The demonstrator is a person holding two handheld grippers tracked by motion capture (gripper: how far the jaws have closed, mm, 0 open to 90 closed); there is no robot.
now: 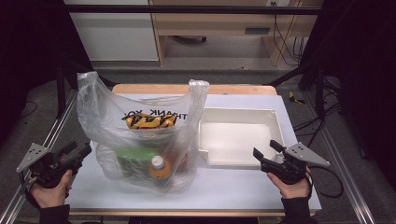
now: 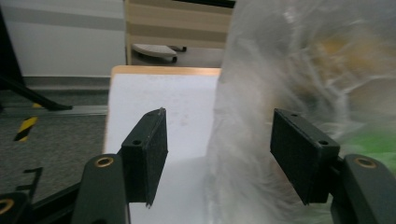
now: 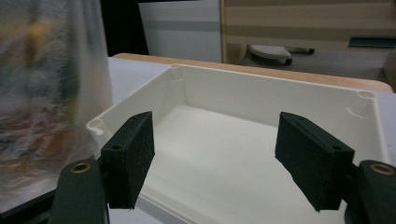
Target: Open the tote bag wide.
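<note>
A clear plastic bag [image 1: 140, 126] stands left of centre on the white table, handles up, holding a yellow-and-black packet [image 1: 149, 121], something green [image 1: 133, 158] and an orange bottle with a white cap [image 1: 159, 169]. To its right lies an empty white tray [image 1: 238, 137]. My left gripper [image 1: 81, 151] sits at the table's left edge, open, just short of the bag; in the left gripper view the bag [image 2: 299, 93] bulges between and beyond the jaws without being pinched. My right gripper [image 1: 266, 151] hovers open at the tray's near right corner, with the tray [image 3: 243, 135] straight ahead in the right gripper view.
The table has a wooden far edge [image 1: 191, 88]. Aluminium rails [image 1: 44, 140] run along both sides. Behind stand a white cabinet [image 1: 114, 32], a wooden desk [image 1: 224, 23] and cables on the floor [image 1: 289, 46].
</note>
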